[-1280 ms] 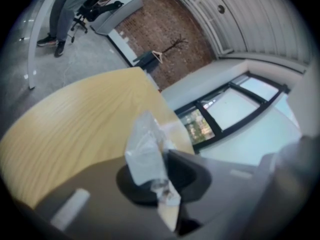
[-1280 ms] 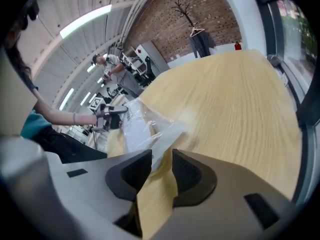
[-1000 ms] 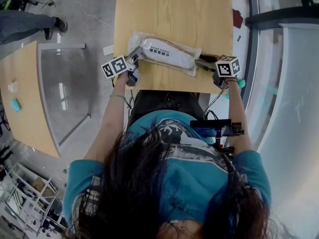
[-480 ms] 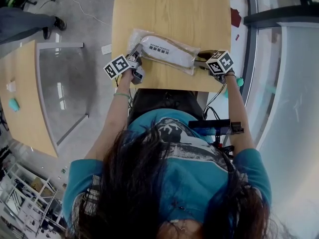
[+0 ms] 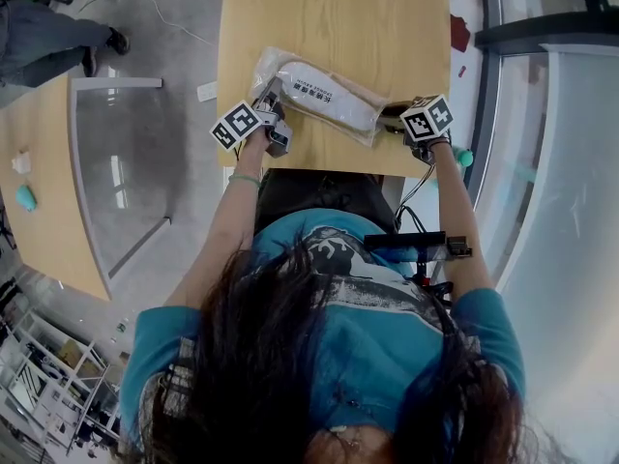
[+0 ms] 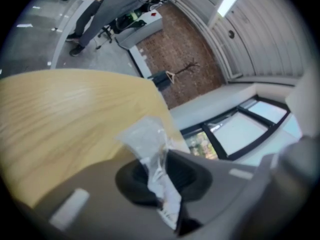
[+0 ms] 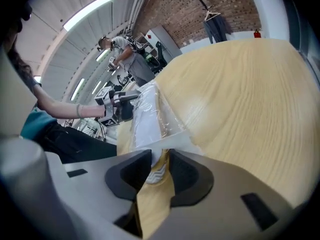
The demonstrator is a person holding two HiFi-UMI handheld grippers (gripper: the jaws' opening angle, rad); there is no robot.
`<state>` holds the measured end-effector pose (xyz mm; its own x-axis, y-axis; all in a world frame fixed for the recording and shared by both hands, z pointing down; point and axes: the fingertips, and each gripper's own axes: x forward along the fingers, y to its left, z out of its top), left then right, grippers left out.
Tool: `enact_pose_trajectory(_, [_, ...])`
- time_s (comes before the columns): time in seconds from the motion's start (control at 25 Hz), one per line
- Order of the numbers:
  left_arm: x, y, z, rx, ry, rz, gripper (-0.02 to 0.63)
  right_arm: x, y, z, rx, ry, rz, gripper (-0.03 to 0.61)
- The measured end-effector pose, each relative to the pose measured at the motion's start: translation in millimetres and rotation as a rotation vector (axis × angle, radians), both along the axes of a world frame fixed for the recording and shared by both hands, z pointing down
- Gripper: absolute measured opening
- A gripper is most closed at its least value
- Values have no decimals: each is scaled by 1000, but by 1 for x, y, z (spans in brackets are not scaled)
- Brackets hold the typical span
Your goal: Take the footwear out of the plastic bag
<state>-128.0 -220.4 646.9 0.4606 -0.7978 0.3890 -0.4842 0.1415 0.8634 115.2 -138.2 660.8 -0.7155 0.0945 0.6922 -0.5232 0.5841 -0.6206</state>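
A clear plastic bag (image 5: pixel 360 127) lies slantwise on the wooden table (image 5: pixel 329 17) with a white slipper (image 5: pixel 324 100) inside. My left gripper (image 5: pixel 272 105) is shut on the bag's left end; in the left gripper view a crumpled tuft of film (image 6: pixel 149 146) sticks up from between its pads (image 6: pixel 187 171). My right gripper (image 5: pixel 393 120) is at the bag's right end. Its jaws have just been closing, and in the right gripper view the slipper's white and tan end (image 7: pixel 158 168) sits pinched between them, with the bag (image 7: pixel 167 116) stretching away beyond.
The table's near edge (image 5: pixel 329 169) runs just under both grippers. A second wooden table (image 5: pixel 48 191) with a small teal object (image 5: pixel 26 197) stands at the left, past a glass panel. A person (image 5: pixel 48 42) stands at the far left.
My left gripper has shifted right and rolled, dragging the bag's left end into a steeper slant. My right gripper has turned a little and its jaws have narrowed onto the slipper's end.
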Motion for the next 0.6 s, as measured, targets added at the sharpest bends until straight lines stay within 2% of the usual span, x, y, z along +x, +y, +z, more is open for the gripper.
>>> enact_pose_trajectory(0.2, [-18,-6,-3,13,-51,53,49,-11,-10,-18,-33,-113,96,77])
enact_pose_trajectory(0.32, [-24,-7,-8,30,-63,98,49,-11,-16,-23,-29,-114,83,72])
enact_pose_trajectory(0.6, [-37,-6,-12,51,-50,137,49,-2,-19,-26,-29,-88,42,69])
